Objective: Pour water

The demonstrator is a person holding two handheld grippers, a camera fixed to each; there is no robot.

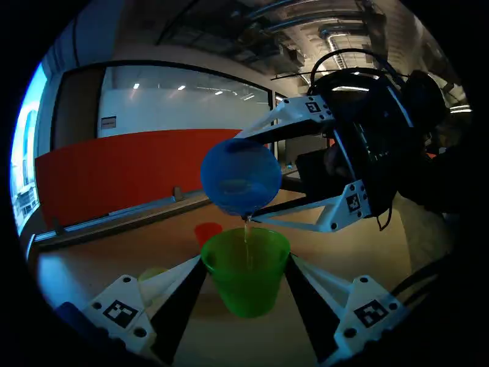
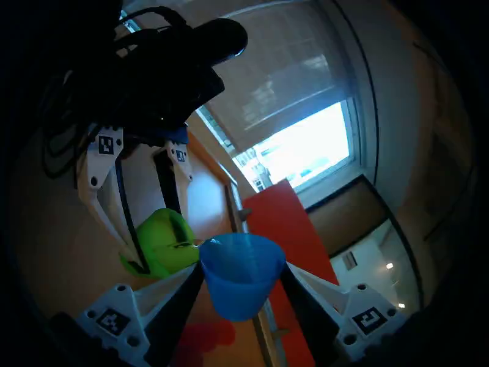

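Clamped in the left gripper [image 1: 244,262], an upright green cup [image 1: 246,278] catches a thin stream [image 1: 247,235] from the tilted blue cup [image 1: 240,176], itself clamped in the right gripper [image 2: 241,267], above the table [image 1: 122,257].

A small red cup [image 1: 208,232] stands on the wooden table [image 1: 91,257], and a yellowish cup [image 1: 151,273] stands nearer, to its left. Behind the table is a red wall [image 1: 134,171] with glass [image 1: 183,104] above it. Pipes [image 1: 333,40] run under the ceiling. The right gripper view shows a bright window [image 2: 305,147] under a blind [image 2: 275,79].
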